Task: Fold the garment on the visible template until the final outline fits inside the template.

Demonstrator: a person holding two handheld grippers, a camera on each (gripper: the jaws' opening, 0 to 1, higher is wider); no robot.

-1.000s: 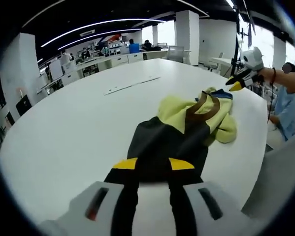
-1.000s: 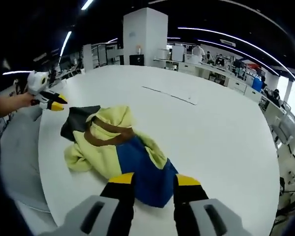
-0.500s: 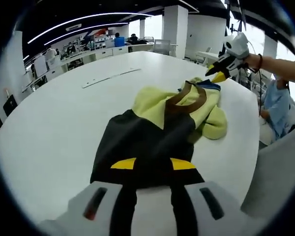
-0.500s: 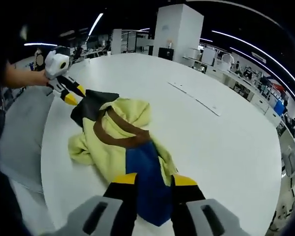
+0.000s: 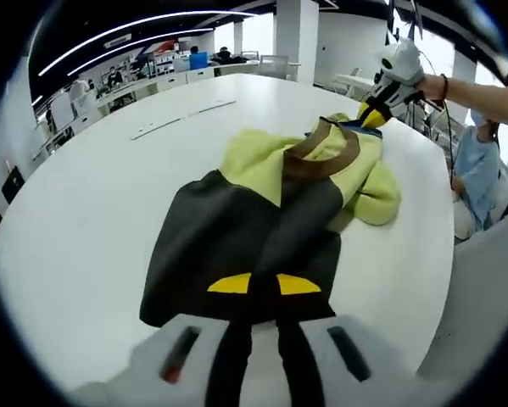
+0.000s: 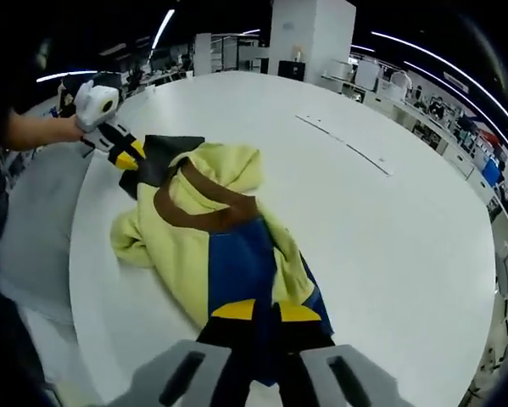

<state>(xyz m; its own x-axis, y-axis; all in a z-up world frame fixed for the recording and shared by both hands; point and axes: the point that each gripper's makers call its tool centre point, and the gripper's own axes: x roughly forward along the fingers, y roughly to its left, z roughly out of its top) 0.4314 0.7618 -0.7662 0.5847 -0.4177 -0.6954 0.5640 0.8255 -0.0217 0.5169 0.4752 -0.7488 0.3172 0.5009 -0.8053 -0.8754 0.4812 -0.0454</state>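
Note:
A hooded garment lies crumpled near the white table's edge, with a black part (image 5: 237, 229), a pale yellow hood (image 5: 262, 161) with a brown band, and a blue part (image 6: 241, 267). My left gripper (image 5: 265, 285) is shut on the black hem at the bottom of the left gripper view, and it also appears as the left gripper (image 6: 122, 154) held by a hand. My right gripper (image 6: 266, 311) is shut on the blue hem. Seen from the left gripper view, the right gripper (image 5: 374, 112) sits at the garment's far end.
The round white table (image 5: 84, 212) stretches wide beyond the garment. A thin strip (image 5: 181, 119) lies on it farther out, seen again as the strip (image 6: 343, 144). A person in light blue (image 5: 478, 170) stands past the table edge. Desks and pillars fill the background.
Both grippers moved in over the garment's two ends and their jaws narrowed onto the cloth: left on the black hem, right on the blue hem.

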